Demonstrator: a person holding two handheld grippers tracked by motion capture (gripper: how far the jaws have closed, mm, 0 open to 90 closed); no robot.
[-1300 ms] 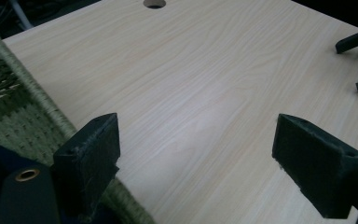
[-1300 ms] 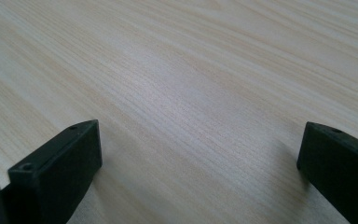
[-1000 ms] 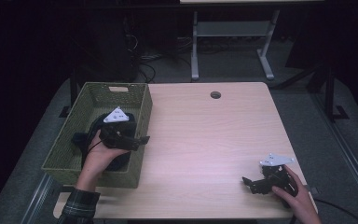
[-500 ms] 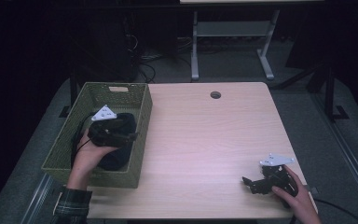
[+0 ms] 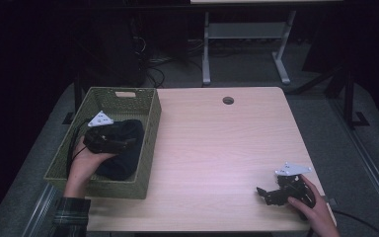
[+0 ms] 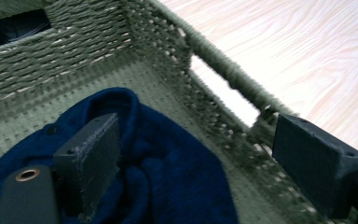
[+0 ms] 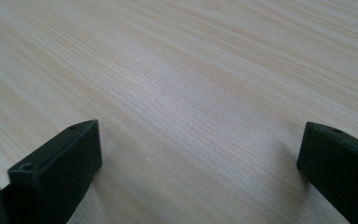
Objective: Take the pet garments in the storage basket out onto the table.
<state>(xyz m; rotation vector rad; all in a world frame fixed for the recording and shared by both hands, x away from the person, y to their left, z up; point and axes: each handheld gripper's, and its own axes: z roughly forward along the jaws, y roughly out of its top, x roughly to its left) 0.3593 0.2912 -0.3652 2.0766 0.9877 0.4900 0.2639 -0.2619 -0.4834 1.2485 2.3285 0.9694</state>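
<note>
One crumpled navy cloth (image 6: 168, 186) in basket (image 6: 74, 65).

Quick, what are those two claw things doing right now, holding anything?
Left gripper: open, fingers over the blue cloth in the basket, holding nothing.
Right gripper: open, empty, above the table.

Green woven basket (image 5: 148, 143) with dark blue cloth (image 5: 126, 148) on wooden table (image 5: 217, 148).

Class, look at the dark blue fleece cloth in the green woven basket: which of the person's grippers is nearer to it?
Left. The left gripper is over the cloth; the right gripper rests across the table.
</note>
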